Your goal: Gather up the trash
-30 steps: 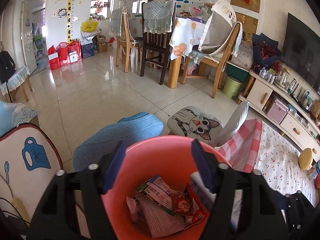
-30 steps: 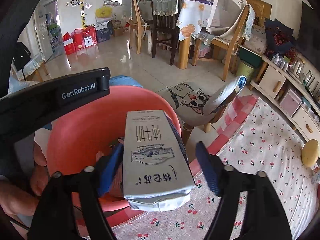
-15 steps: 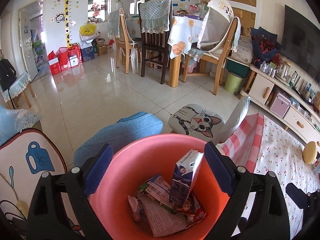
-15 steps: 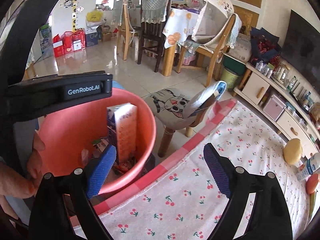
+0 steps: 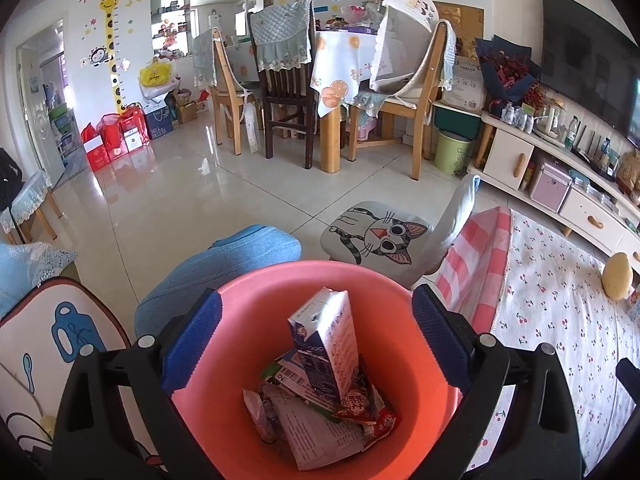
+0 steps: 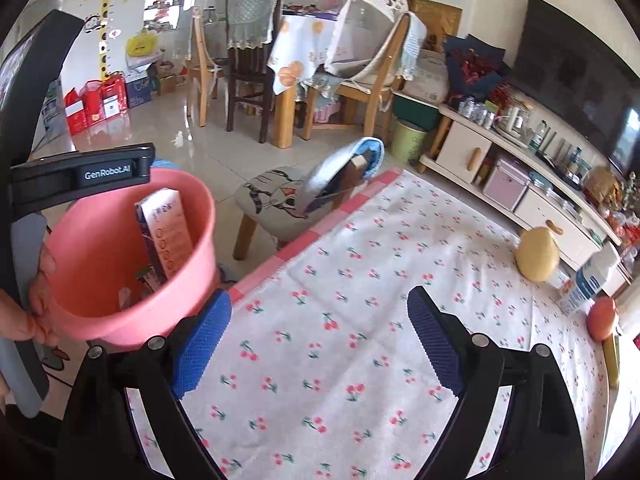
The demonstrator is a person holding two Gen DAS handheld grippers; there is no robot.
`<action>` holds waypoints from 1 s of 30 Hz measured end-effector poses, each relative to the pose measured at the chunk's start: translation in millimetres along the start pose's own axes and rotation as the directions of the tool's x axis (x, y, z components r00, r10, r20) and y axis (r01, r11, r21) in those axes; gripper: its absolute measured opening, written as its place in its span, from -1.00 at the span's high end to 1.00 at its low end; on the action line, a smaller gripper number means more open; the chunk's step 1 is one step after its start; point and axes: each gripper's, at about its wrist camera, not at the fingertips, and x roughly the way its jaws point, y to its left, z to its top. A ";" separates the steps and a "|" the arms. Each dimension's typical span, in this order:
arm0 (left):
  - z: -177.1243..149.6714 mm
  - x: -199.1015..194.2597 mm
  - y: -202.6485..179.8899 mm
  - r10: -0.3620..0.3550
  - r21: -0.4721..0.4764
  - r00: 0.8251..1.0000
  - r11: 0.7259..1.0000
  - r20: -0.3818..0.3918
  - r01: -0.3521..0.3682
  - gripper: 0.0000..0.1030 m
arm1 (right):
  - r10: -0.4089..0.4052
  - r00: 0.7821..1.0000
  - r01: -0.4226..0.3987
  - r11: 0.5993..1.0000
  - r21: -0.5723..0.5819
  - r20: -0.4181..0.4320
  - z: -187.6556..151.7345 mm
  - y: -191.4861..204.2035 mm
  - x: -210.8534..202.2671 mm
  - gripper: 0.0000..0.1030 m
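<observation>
Left wrist view: the left gripper (image 5: 314, 336) has its fingers spread wide, astride the pink bucket (image 5: 256, 292). A milk carton (image 5: 326, 346) stands tilted on wrappers (image 5: 320, 424) inside. Right wrist view: the right gripper (image 6: 318, 342) hovers with fingers spread, holding nothing, over bare cherry-print desk cloth (image 6: 360, 264), beside the bucket's rim.

Bright daylight glares off the tiled floor (image 5: 168, 200) ahead. Fisheye bending curves the dark edges. The near tablecloth (image 6: 360, 340) looks slightly blurred.
</observation>
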 end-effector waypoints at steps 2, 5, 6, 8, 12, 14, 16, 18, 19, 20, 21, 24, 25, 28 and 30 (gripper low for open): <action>-2.1 -2.2 -6.6 -0.009 0.015 1.000 1.000 0.000 0.009 -0.87 | -0.017 1.000 0.017 1.000 0.009 -0.003 -5.1 -8.7 -3.2 -0.73; -3.7 -5.0 -14.6 -0.011 0.040 1.000 0.999 0.002 0.011 -0.87 | -0.037 0.999 0.037 0.999 0.026 -0.008 -13.4 -22.3 -7.9 -0.73; -4.7 -6.1 -17.9 -0.018 0.046 1.000 0.999 0.001 0.018 -0.87 | -0.042 0.999 0.042 0.999 0.030 -0.008 -16.4 -26.0 -10.3 -0.73; -6.5 -8.5 -22.7 -0.039 0.049 0.999 0.998 -0.003 0.039 -0.87 | -0.056 0.998 0.056 0.998 0.039 -0.006 -22.1 -33.4 -15.1 -0.75; -10.1 -16.0 -36.6 -0.049 0.082 0.999 0.996 0.013 0.047 -0.88 | -0.077 0.997 0.077 0.995 0.058 -0.005 -33.6 -48.9 -25.1 -0.78; -12.3 -21.5 -45.5 -0.059 0.104 0.998 0.993 0.023 0.056 -0.88 | -0.087 0.996 0.088 0.994 0.070 -0.004 -39.6 -57.0 -30.1 -0.78; -15.1 -26.5 -51.8 -0.069 0.124 0.997 0.990 0.032 0.064 -0.88 | -0.100 0.995 0.100 0.991 0.086 -0.004 -45.5 -64.8 -35.1 -0.78; -17.6 -31.6 -60.7 -0.081 0.146 0.996 0.986 0.038 0.075 -0.88 | -0.111 0.994 0.111 0.988 0.103 -0.004 -51.2 -71.6 -40.1 -0.78; -19.0 -34.5 -65.0 -0.091 0.154 0.995 0.984 0.040 0.084 -0.88 | -0.118 0.993 0.117 0.987 0.111 -0.004 -54.6 -75.6 -43.4 -0.78; -20.5 -37.8 -69.7 -0.103 0.163 0.994 0.982 0.045 0.094 -0.88 | -0.126 0.992 0.126 0.985 0.120 -0.005 -58.3 -80.3 -46.5 -0.78; -21.9 -40.6 -73.6 -0.112 0.172 0.992 0.980 0.050 0.102 -0.88 | -0.133 0.991 0.133 0.983 0.127 -0.004 -61.0 -83.8 -48.9 -0.78; -28.7 -49.5 -86.7 -0.138 0.202 0.989 0.971 0.057 0.124 -0.88 | -0.156 0.988 0.155 0.976 0.152 -0.005 -70.7 -95.7 -57.9 -0.78; -30.5 -52.3 -91.1 -0.147 0.212 0.987 0.968 0.059 0.131 -0.88 | -0.165 0.986 0.163 0.973 0.163 -0.003 -74.0 -100.2 -61.8 -0.78; -37.3 -62.7 -103.0 -0.179 0.239 0.982 0.958 0.064 0.159 -0.88 | -0.190 0.982 0.185 0.964 0.191 0.005 -82.6 -111.5 -73.0 -0.78; -41.9 -69.6 -111.1 -0.205 0.253 0.977 0.950 0.064 0.182 -0.89 | -0.202 0.979 0.196 0.958 0.208 0.008 -88.7 -118.6 -79.8 -0.78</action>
